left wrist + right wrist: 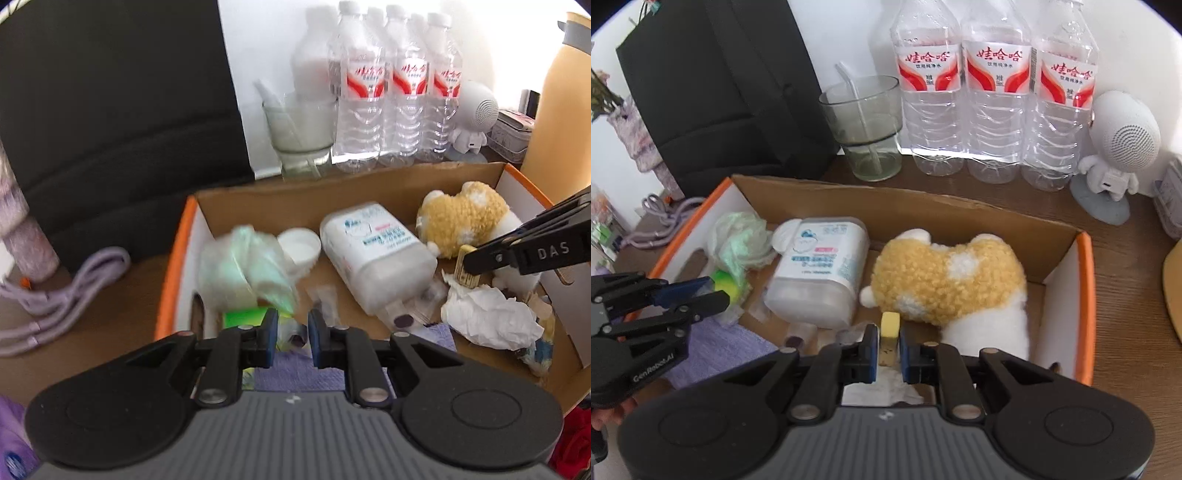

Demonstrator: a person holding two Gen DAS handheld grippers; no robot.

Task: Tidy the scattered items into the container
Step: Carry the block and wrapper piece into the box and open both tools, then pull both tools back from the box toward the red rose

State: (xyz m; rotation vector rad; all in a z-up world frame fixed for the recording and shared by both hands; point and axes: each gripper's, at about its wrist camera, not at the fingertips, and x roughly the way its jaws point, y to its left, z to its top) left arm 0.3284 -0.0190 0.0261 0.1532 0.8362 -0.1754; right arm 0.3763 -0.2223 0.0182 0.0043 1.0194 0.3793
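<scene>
Over box (1086, 295) | yellow block (889, 328) btwn right tool (888, 354) pads | gripped

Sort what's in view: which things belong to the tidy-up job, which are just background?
Job:
cardboard box
small yellow block, held by right gripper
plush toy
white plastic bottle
crumpled tissue
green plastic bag
left gripper, open over the box

Background:
water bottles
glass with straw
astronaut speaker
black backpack
purple cable
</scene>
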